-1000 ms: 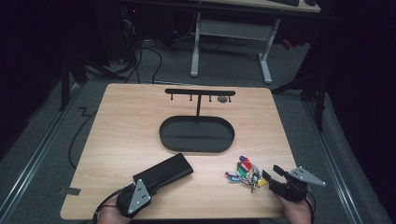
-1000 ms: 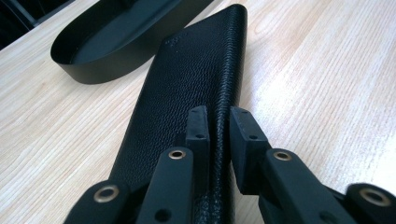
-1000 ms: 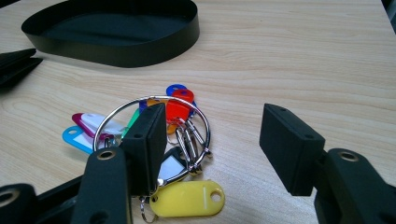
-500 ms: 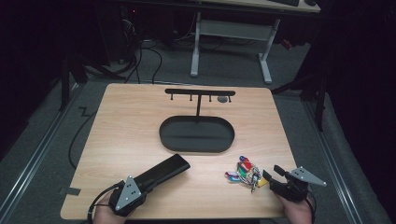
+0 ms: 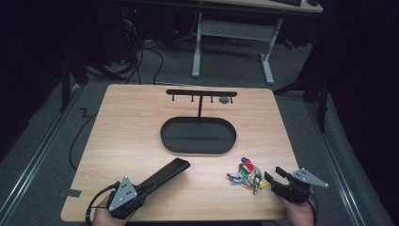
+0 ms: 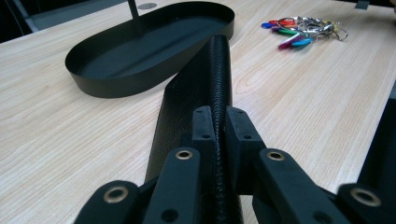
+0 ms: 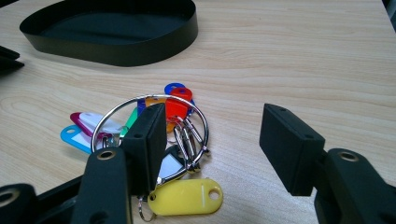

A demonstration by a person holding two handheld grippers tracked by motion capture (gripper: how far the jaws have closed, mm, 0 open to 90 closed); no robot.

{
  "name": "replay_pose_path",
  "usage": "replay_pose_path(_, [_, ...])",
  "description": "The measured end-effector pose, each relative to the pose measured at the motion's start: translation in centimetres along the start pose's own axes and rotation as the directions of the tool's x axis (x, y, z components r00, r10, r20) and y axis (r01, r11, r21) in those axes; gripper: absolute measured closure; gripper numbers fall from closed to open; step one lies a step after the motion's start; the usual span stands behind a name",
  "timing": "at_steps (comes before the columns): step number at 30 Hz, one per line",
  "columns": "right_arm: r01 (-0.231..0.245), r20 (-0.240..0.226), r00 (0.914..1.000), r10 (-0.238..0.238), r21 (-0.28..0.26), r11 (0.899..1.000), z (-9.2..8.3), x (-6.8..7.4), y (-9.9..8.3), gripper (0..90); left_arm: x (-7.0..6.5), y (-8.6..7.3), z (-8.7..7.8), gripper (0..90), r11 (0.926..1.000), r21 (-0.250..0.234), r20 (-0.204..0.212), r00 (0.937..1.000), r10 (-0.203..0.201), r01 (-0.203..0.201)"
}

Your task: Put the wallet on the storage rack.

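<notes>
black case (image 6: 205, 88) clamped between left jaws; right jaws wide, beside key bunch (image 7: 154, 135).

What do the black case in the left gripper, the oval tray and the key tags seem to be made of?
Black case: probably leather or an imitation, going by its pebbled grain and matte look.
Oval tray: likely thin painted metal, given its smooth satin black finish and sharp thin wall.
Key tags: glossy coloured plastic on a shiny metal ring.

Overhead light is falling evenly on the worktop (image 5: 141, 122), while the surrounding room is sinking into darkness. Shadows are lying short and soft. The high view is looking grainy; both gripper views are blurring slightly at the nearest edges.
</notes>
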State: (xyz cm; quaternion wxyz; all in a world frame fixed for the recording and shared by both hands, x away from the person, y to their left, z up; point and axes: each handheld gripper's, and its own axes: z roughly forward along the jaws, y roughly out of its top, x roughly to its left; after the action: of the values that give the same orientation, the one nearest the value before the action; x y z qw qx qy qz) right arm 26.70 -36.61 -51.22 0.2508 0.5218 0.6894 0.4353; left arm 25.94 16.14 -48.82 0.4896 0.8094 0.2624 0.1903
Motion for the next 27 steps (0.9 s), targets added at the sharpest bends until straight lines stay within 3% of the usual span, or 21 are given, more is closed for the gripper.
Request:
replay_pose_path(9, [-0.001,-0.002,1.0,0.001,0.007,1.0,0.1,0.0,0.0,41.8,0.9,0.2,-0.3,83.4,0.9972,-0.031,0.006,0.9977,-0.068,0.068])
replay_pose_path(15, [0.0,0.0,1.0,0.0,0.007,1.0,0.2,-0.1,0.0,41.8,1.5,0.2,-0.6,83.4,0.9945,-0.053,-0.004,0.9959,-0.09,0.09])
replay_pose_path(27, [-0.001,-0.003,1.0,0.001,0.014,1.0,0.2,-0.1,-0.1,41.8,3.9,-0.6,-1.3,82.8,0.9817,-0.107,-0.035,0.9861,-0.162,0.158])
